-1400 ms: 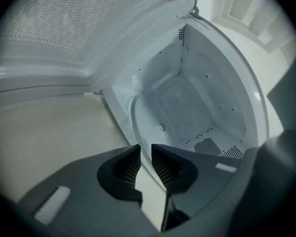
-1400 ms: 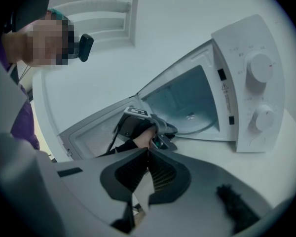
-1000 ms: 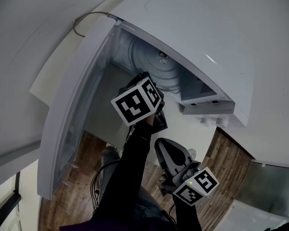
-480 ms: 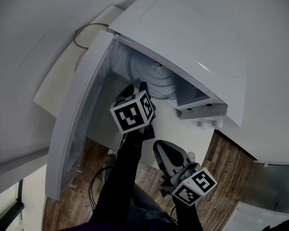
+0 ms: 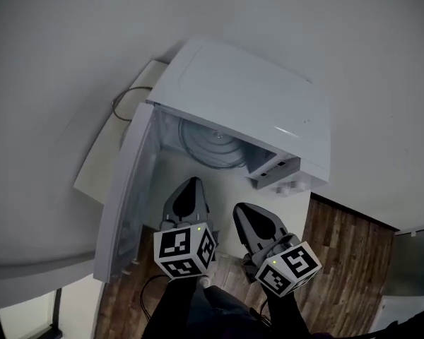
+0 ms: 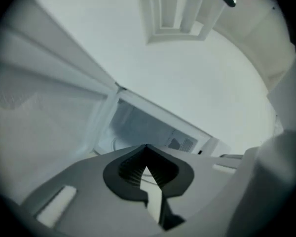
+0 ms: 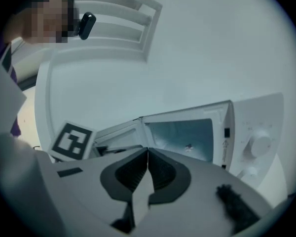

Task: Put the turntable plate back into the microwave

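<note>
Left gripper (image 6: 147,147): jaws just closed, tips meeting, nothing between them. Straight beyond the tips, the open microwave (image 6: 155,132) cavity; its door (image 6: 44,112) swung out to the claw's left

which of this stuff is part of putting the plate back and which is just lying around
Job: microwave, its open door, turntable plate inside it, left gripper (jaws just closed on nothing), right gripper (shut, empty).
Lying about: cable by the microwave, wooden floor.
</note>
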The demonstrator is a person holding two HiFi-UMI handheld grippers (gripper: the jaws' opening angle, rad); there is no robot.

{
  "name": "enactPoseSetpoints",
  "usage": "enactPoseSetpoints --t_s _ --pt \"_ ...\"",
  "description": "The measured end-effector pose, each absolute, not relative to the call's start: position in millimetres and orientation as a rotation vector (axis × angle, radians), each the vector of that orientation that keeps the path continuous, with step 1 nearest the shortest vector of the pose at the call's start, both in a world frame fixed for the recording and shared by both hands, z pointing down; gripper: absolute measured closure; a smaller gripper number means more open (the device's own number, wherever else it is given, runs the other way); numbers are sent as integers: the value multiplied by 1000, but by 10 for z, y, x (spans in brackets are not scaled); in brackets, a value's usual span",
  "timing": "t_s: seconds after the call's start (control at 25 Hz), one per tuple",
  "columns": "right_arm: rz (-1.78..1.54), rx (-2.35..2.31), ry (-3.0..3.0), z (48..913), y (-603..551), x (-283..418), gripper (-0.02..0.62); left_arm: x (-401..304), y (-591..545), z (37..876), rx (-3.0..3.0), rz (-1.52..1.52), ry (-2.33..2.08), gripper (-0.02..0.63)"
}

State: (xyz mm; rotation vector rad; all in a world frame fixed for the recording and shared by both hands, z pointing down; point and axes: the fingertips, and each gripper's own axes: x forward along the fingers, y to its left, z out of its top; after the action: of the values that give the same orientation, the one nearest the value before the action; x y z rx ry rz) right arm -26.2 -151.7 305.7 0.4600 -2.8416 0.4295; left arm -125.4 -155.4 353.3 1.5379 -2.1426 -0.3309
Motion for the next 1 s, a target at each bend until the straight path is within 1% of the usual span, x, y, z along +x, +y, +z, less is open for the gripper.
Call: enactPoseSetpoints --t_s 0.12,0.32,0.6,1.0 --pt "324 516 -2852 2899 -1548 -221 584 -1033 -1381 3114 1712 -240 -2208 598" --pt "311 613 -2866 2708 -1598 -79 584 -741 -1276 2794 1829 -22 -2258 598" --pt "282 692 -2859 2544 -1611 68 586 -581 -1304 2647 1842 35 -2247 600" --pt "271 741 -2856 2478 -1646 155 586 -471 -1332 2655 1864 61 -2224 600"
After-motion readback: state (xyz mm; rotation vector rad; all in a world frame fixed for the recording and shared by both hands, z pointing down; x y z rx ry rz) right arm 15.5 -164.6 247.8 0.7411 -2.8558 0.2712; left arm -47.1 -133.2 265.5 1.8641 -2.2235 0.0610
